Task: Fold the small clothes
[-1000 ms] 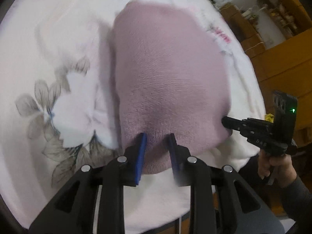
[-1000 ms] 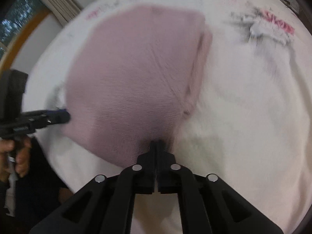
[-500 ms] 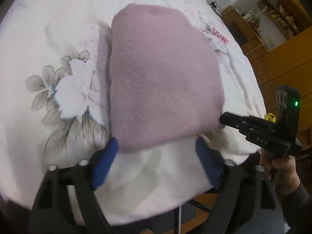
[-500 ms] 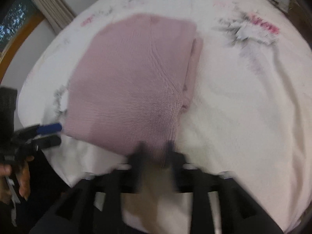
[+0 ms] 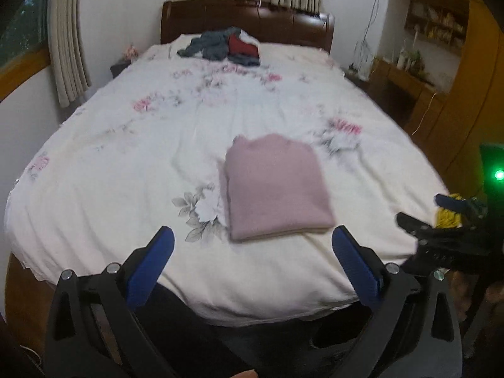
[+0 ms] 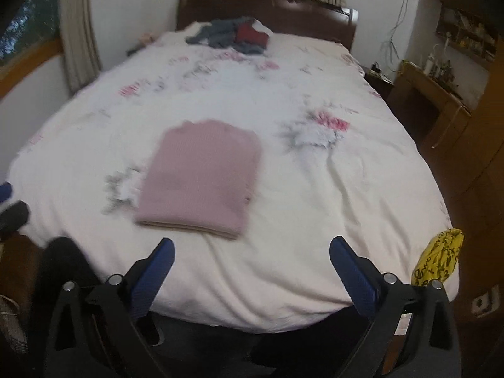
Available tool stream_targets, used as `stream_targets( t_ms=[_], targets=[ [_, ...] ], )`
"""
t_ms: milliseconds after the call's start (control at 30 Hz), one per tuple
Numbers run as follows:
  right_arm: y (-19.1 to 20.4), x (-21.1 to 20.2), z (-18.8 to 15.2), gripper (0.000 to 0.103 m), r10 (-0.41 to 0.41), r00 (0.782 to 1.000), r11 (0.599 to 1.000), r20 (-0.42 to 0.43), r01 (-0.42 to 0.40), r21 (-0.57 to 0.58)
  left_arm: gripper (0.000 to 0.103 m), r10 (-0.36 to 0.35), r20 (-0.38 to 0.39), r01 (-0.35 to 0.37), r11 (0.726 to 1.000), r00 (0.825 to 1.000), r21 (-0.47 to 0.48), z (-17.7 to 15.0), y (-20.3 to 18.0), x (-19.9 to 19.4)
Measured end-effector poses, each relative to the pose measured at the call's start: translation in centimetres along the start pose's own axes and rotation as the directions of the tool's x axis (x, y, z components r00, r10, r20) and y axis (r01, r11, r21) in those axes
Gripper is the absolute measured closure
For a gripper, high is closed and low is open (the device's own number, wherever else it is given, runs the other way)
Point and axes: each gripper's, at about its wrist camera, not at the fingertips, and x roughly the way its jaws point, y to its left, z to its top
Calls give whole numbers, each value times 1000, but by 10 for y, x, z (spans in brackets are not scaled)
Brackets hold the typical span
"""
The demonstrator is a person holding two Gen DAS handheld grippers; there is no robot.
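Both grippers [image 5: 252, 245] [image 6: 252, 255] gaping, empty; sweater [image 5: 275, 186] untouched

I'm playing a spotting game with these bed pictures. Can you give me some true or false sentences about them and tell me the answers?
1. The pink sweater lies folded on the bed. True.
2. The left gripper is squeezing the sweater. False: it is open and holds nothing.
3. A pile of dark clothes sits near the headboard. True.
4. The right gripper is shut. False: its jaws are wide apart.
5. The bed cover is plain blue. False: it is white with flowers.
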Motion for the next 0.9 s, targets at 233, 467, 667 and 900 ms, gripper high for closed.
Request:
stream_targets(
  t_ms=[233, 467, 667, 900],
  targets=[
    [13, -77, 22, 4, -2, 997, 998, 77, 7, -57, 3, 46, 21, -48, 994, 999, 95, 22, -20, -65],
    [20, -103, 22, 4, -30, 996, 999, 79, 33, -31, 3, 52, -44, -50, 998, 998, 46, 16, -20, -65],
    [22, -93, 17, 4, -32, 999, 999, 37, 33, -30, 3, 55, -93, -55, 998, 994, 3, 12, -15, -55],
    [21, -91, 19, 4, -28, 999, 999, 37, 29, -20, 3, 55, -106, -54, 998, 993, 14, 15, -15, -51]
  ],
)
